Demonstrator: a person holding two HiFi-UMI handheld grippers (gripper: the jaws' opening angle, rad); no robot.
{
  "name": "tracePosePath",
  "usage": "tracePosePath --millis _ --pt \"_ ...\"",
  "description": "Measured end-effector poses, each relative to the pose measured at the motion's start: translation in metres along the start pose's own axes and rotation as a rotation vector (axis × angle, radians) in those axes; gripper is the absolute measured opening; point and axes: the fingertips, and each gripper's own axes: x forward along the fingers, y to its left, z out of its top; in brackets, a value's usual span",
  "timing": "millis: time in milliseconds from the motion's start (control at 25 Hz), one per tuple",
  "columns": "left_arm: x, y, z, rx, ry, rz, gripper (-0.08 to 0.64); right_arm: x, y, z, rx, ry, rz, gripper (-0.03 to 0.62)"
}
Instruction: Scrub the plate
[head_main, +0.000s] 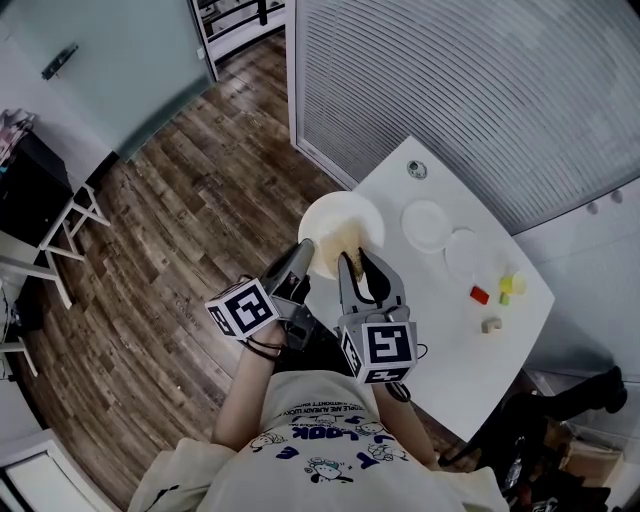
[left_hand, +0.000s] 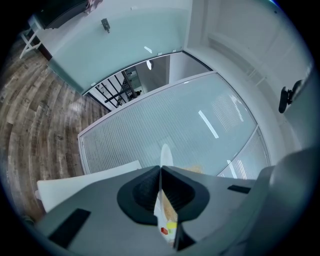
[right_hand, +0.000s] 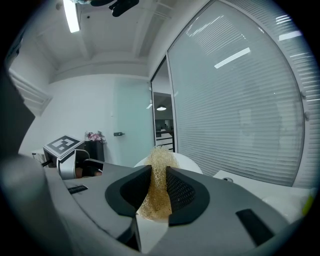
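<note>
Left gripper (head_main: 302, 258): jaws pinched tight on the near rim of the plate (head_main: 350, 212). In its own view the plate (left_hand: 165, 152) runs edge-on straight out between the pads, a thin white sliver rising past the tips, so it stands on edge in this claw. Right gripper (head_main: 358, 266): just beside the left one on its right, jaws part-way closed and clamped on a wad of straw-coloured mesh scrubber (right_hand: 159, 182). The wad sticks out beyond the tips, directly ahead of this claw, and seems to lie against the plate's face. White table (head_main: 440, 345) lies under and ahead of both claws. Farther out, to the right of the right claw: a second white plate (head_main: 426, 224), a third white plate (head_main: 466, 252), a red block (head_main: 479, 295), a beige block (head_main: 490, 325).
</note>
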Motion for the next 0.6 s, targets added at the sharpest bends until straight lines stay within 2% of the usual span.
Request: tracePosePath --millis 600 --pt "0.002 -0.009 -0.013 0.006 0.025 -0.009 0.029 -0.012 -0.023 -0.003 0.002 -0.008 -0.068 0.092"
